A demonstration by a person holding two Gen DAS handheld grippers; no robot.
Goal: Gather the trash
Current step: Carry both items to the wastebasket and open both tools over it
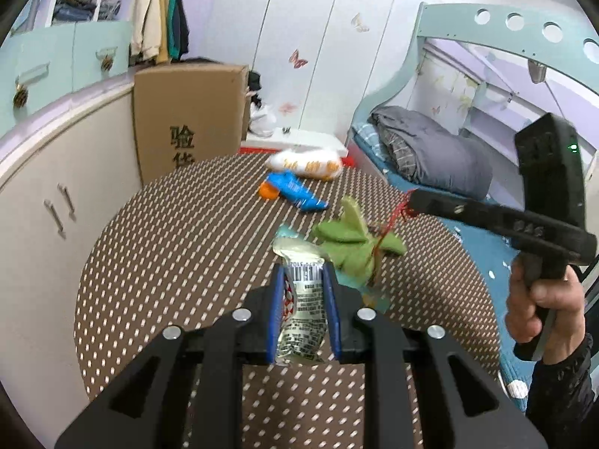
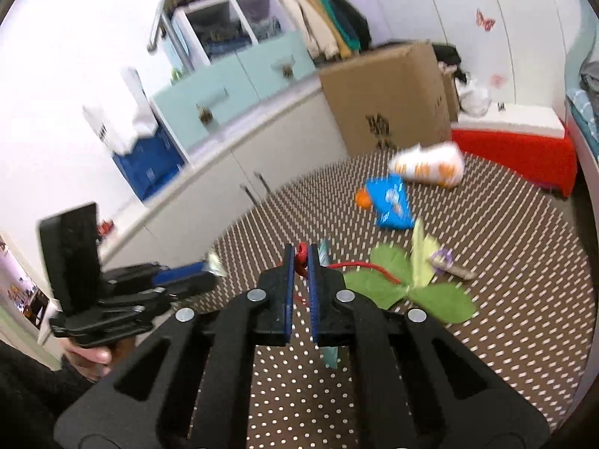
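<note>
Trash, item one: silver snack wrapper, barcode end forward, pinched between the blue pads of my left claw and held above the table. I grip it along its length, I judge, so the slack foil cannot slide out.

Item two: red string, clamped in my right claw, whose pads are pressed nearly together on it. The string trails to the green leaf-shaped piece, which lies on or just over the table; which, I cannot tell. Holding by the string lets the light leaves follow without my crushing them, in my judgement.

Item three, uncollected: blue packet with an orange bit at its end, flat on the table, farther off.

Item four, uncollected: white pouch with orange print, near the table's far edge, just beyond the blue packet.

Item five: small purple-and-grey scrap, just beside the leaves.

No bin shows in either view. Both claws are occupied, so I reckon the remaining items wait until these are dropped off.
</note>
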